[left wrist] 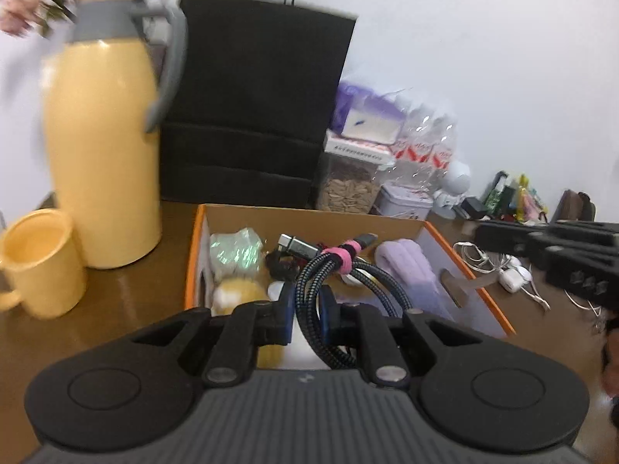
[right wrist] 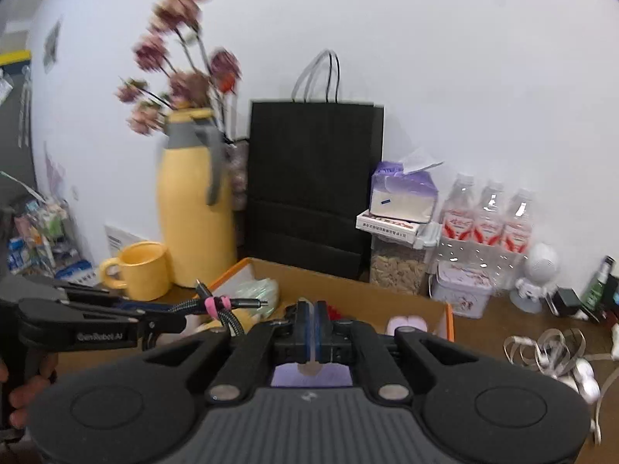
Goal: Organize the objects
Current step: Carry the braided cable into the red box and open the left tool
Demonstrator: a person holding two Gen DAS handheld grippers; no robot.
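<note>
The left gripper (left wrist: pixel 307 315) has its fingers clamped on a coiled braided cable (left wrist: pixel 340 270) bound with a pink tie, held above the open orange-edged box (left wrist: pixel 470 270) on the table (left wrist: pixel 127 294). The right gripper (right wrist: pixel 313 326) has its fingers pressed together, a small pale piece showing below them. A yellow jug (left wrist: pixel 102 147) and mug (left wrist: pixel 36 261) stand left of the box.

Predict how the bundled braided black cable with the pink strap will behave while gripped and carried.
The braided black cable is probably semi-stiff: its loops keep their curve beyond the left hand-held gripper. The pink strap likely stops it uncoiling. It seems light, though the loose metal plug ends may swing.
</note>
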